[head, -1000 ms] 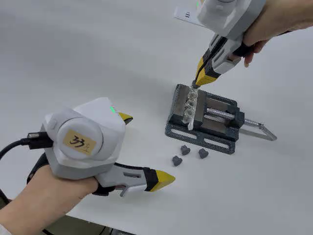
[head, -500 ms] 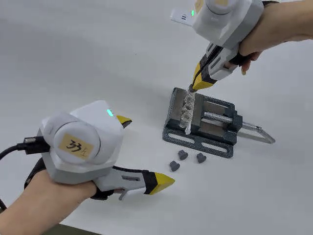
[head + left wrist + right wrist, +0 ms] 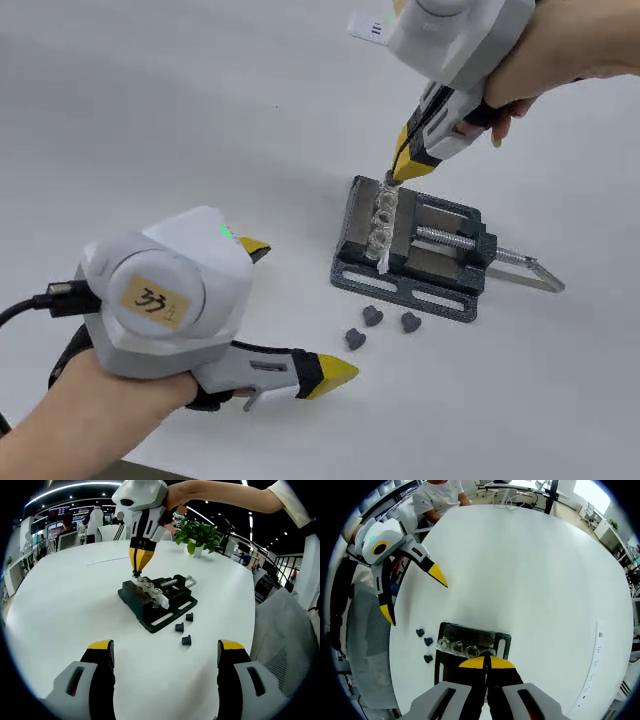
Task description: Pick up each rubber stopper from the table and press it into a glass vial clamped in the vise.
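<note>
A dark vise [image 3: 445,262] holds a row of three glass vials [image 3: 382,222] upright. My right gripper [image 3: 394,180] comes down from above with its yellow tips together on the far vial, and a small dark stopper [image 3: 135,574] appears pinched at the tip. In its own view the shut right gripper [image 3: 486,662] covers that vial, beside the others [image 3: 451,646]. Three grey rubber stoppers [image 3: 372,316] [image 3: 410,321] [image 3: 354,339] lie on the table before the vise. My left gripper [image 3: 295,310] hovers open and holds nothing near the front left, its jaws wide apart [image 3: 165,650].
The vise's screw handle [image 3: 528,268] sticks out to the right. A white card [image 3: 372,27] lies at the far edge. The table's near edge [image 3: 420,468] runs just below my left gripper. A potted plant [image 3: 198,534] and seated people sit beyond the table.
The right gripper's tips have stayed at the far vial and its body has tilted slightly. The left gripper has hardly moved; the head camera has shifted a little.
</note>
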`<state>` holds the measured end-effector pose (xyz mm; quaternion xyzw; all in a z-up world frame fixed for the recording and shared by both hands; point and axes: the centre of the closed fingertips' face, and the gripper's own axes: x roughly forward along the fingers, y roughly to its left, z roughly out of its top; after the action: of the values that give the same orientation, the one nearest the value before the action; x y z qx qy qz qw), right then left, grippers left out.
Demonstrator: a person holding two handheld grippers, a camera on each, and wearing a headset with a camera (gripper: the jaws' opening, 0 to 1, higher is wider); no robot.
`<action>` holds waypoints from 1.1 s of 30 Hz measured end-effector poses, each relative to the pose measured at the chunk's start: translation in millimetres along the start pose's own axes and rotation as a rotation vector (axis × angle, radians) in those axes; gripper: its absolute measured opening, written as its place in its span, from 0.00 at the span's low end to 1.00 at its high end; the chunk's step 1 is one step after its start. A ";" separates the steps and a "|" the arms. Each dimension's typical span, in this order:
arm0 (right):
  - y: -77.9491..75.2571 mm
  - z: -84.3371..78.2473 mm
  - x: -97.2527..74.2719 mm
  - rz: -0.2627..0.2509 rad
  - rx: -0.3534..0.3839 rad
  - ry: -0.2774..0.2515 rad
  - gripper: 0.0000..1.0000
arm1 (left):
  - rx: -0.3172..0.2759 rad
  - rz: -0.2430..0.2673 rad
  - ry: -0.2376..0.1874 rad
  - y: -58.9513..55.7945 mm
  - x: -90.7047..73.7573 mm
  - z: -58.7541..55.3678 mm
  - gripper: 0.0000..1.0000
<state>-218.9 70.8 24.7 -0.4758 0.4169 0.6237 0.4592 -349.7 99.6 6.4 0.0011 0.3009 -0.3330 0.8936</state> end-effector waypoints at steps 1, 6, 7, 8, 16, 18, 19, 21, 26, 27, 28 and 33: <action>1.6 0.0 -0.3 -0.003 -0.020 0.004 0.00 | 0.002 -0.002 0.000 -0.3 0.4 0.2 0.83; 8.5 2.1 -1.3 -0.029 -0.031 0.024 0.00 | 0.007 -0.004 -0.003 -0.5 2.5 2.9 0.83; 5.2 2.0 0.0 -0.034 -0.016 0.031 0.00 | 0.006 -0.006 -0.003 -0.8 3.1 3.3 0.83; 4.9 2.0 0.1 -0.034 -0.045 0.034 0.00 | 0.008 -0.009 -0.002 -1.1 3.6 3.4 0.83; 6.0 0.8 -0.7 -0.069 -0.041 0.058 0.00 | 0.015 -0.006 -0.009 -1.6 2.6 7.6 0.83; 5.8 0.8 -0.6 -0.071 -0.032 0.060 0.00 | 0.019 -0.002 -0.010 -2.0 0.8 9.1 0.83; 5.7 0.6 -0.8 -0.070 -0.046 0.060 0.00 | 0.021 -0.001 -0.011 -2.2 -0.3 9.9 0.83; 5.8 -0.1 -1.7 -0.063 -0.021 0.038 0.00 | 0.023 0.004 -0.015 -1.9 -3.3 12.0 0.83; 5.1 -0.2 -2.5 -0.057 0.057 -0.060 0.00 | 0.028 0.019 -0.026 -0.6 -11.8 17.8 0.83; 4.4 0.0 -2.8 -0.060 0.082 -0.078 0.00 | 0.027 0.022 -0.030 0.0 -13.3 19.3 0.83; 4.4 -1.6 -3.3 -0.069 0.055 -0.084 0.00 | 0.027 0.028 -0.035 0.4 -15.3 21.8 0.83; 9.4 -0.7 -3.4 -0.091 0.100 -0.135 0.00 | 0.030 0.041 -0.047 2.1 -19.0 28.9 0.83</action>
<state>-227.5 67.4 28.7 -0.4276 0.3936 0.6111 0.5374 -344.3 106.7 39.9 0.0130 0.2748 -0.3189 0.9070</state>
